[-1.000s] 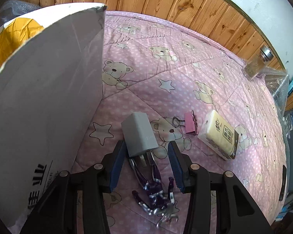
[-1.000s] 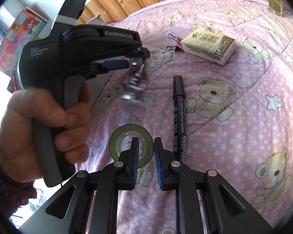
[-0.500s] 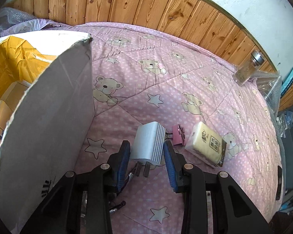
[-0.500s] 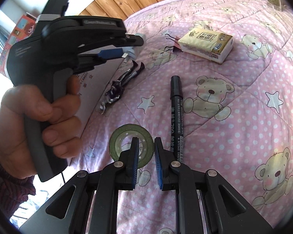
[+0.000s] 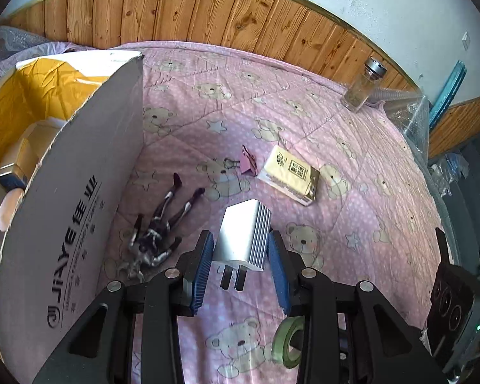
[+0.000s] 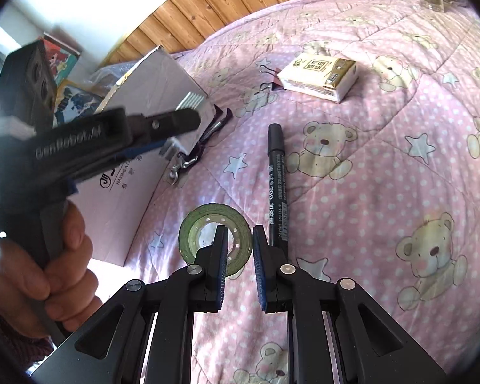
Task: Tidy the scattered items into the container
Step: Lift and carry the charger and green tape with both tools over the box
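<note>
My left gripper [image 5: 240, 240] is shut on a silver plug charger [image 5: 244, 235], held above the quilt with its prongs pointing back at me. The cardboard box [image 5: 70, 211] stands just to its left, its yellow-lined inside holding several things. Purple-handled pliers [image 5: 163, 220] lie by the box wall. A pink binder clip [image 5: 248, 163] and a tissue pack [image 5: 291, 176] lie farther out. My right gripper [image 6: 238, 235] hovers over a green tape roll [image 6: 204, 224], its jaws a narrow gap apart and holding nothing. A black marker [image 6: 276, 176] lies just to its right.
A glass jar [image 5: 363, 86] stands at the quilt's far right edge by the wooden wall panel [image 5: 240, 16]. A person's hand [image 6: 48, 272] grips the left gripper's handle. Crinkled plastic wrap [image 5: 409, 112] sits at the right edge.
My left gripper has risen with the charger, away from the pliers, which stay on the quilt. The box's inside has come into view. My right gripper has stayed over the tape.
</note>
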Demonstrator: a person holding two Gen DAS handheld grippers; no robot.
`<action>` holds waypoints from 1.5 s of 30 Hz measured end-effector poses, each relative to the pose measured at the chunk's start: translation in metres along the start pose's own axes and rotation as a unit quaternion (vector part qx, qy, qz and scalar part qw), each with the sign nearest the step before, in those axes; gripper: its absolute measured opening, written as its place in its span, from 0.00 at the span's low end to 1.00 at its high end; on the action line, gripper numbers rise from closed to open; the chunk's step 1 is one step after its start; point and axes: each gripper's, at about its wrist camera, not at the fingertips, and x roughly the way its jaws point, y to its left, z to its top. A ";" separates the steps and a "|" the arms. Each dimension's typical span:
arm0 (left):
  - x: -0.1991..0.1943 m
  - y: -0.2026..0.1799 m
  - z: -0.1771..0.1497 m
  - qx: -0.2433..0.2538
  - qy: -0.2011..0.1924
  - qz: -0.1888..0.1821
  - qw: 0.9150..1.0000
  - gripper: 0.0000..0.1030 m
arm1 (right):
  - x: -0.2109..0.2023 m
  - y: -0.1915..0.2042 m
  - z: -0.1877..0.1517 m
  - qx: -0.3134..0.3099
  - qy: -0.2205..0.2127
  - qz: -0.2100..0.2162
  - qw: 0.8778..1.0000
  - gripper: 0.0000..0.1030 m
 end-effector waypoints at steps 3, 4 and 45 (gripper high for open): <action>-0.010 -0.003 -0.008 0.004 0.000 -0.001 1.000 0.35 | -0.006 0.004 -0.001 -0.001 -0.007 0.000 1.000 0.16; -0.014 -0.005 -0.010 0.006 -0.002 -0.003 1.000 0.35 | -0.009 0.005 -0.003 -0.003 -0.009 -0.001 1.000 0.16; -0.152 -0.003 -0.083 0.019 -0.079 -0.035 0.996 0.35 | -0.082 0.104 -0.057 -0.082 -0.056 -0.033 0.995 0.16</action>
